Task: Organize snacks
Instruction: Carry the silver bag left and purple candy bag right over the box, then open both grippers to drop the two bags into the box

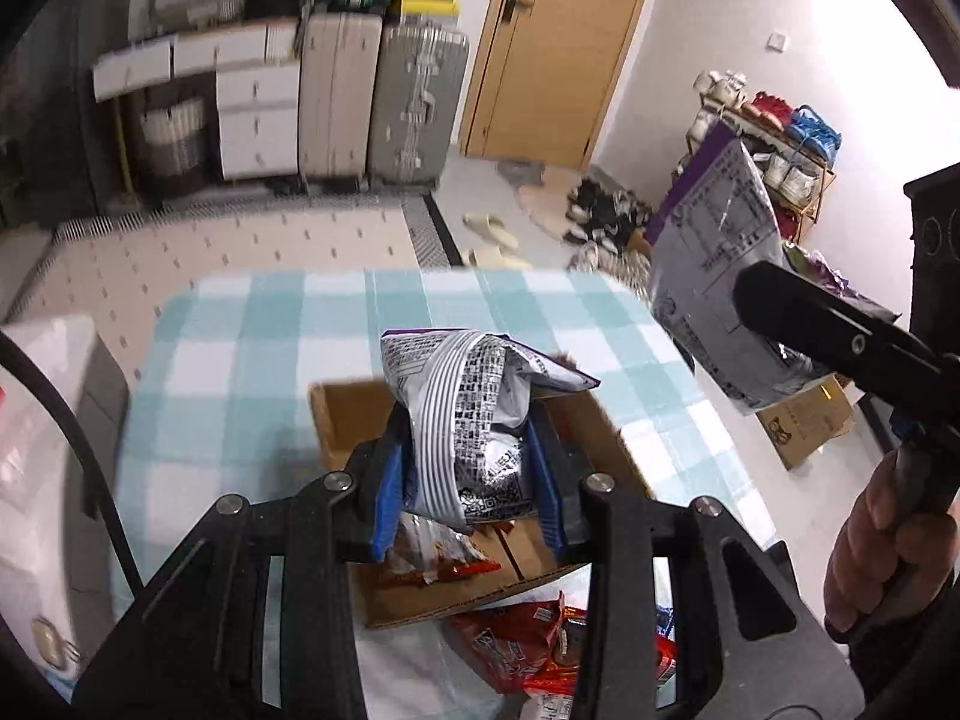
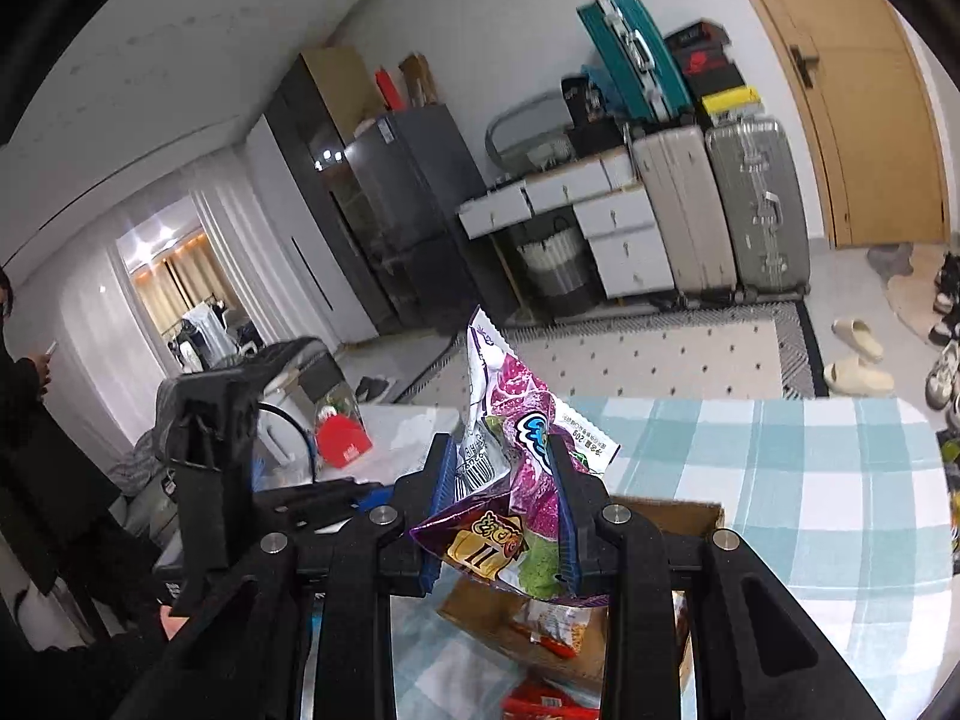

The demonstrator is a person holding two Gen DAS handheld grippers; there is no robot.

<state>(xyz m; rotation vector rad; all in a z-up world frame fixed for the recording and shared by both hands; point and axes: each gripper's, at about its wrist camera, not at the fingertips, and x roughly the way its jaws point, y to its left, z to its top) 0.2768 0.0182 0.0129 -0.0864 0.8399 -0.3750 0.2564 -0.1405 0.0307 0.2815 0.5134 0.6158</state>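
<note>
Two snack bags aloft, one per gripper. Left gripper (image 1: 474, 468) pinching a silver-and-black packet (image 1: 474, 414) between blue fingers (image 1: 387, 498), clamped low on its crumpled body, the purple-edged top flaring toward twelve o'clock. Hanging directly above the open cardboard box (image 1: 342, 420) on the checked worktop (image 1: 252, 360), with orange wrappers already inside. Right gripper (image 2: 510, 510) squeezing a purple packet (image 2: 510, 408) at mid-body, its sealed edge poking up past the fingers toward eleven o'clock; seen from the left camera at two o'clock, well off the box. Probably light, air-puffed, crinkly film: slippery, contents easily crushed. Best gripped by a sealed seam or folded corner, not the puffed belly.
</note>
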